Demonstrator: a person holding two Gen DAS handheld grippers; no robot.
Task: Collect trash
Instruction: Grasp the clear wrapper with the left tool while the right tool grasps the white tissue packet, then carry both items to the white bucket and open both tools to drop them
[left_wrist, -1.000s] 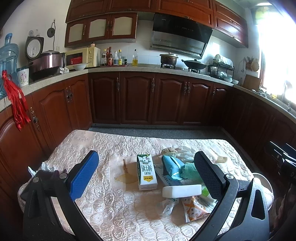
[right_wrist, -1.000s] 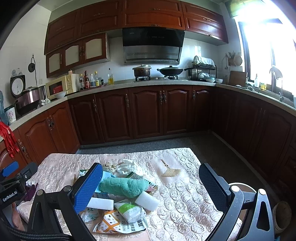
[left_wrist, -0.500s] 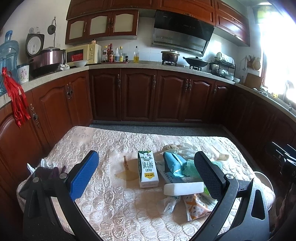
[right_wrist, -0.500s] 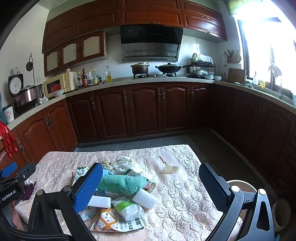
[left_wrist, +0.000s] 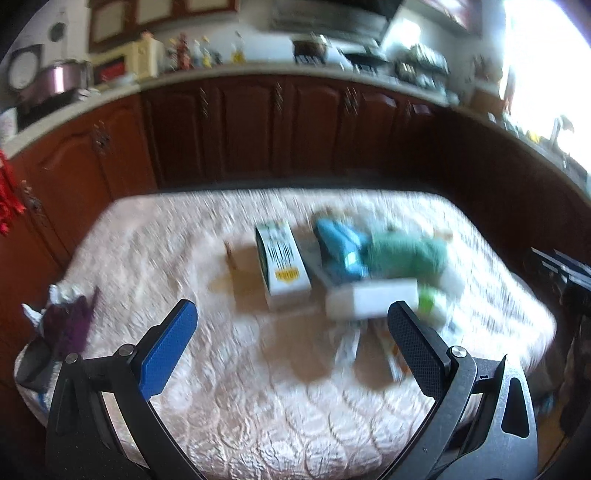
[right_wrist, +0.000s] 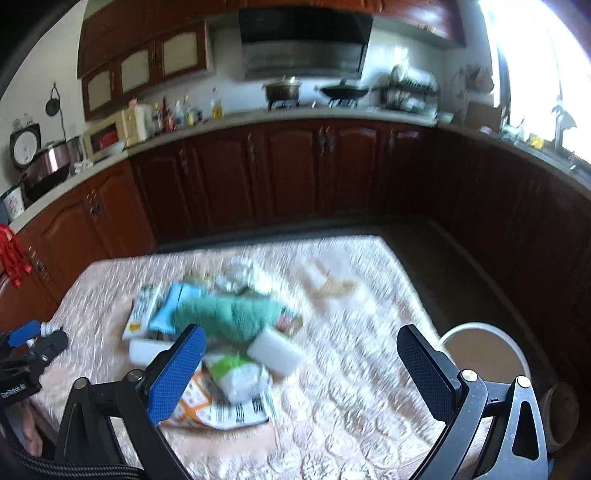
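Apparently both tools are poised to start on the pile. The left tool (left_wrist: 291, 332) hangs released above the desk (left_wrist: 155, 251), fingers spread wide with nothing between them; the right tool (right_wrist: 299, 354) is likewise released and empty. The trash sits heaped mid-desk: a carton (left_wrist: 282, 260), a green cloth (right_wrist: 229, 317), a white block (right_wrist: 275, 350) and printed wrappers (right_wrist: 221, 406). A white bin (right_wrist: 480, 350) stands just beyond the desk's right edge, probably its destination. Motion blur smears labels and smaller scraps.
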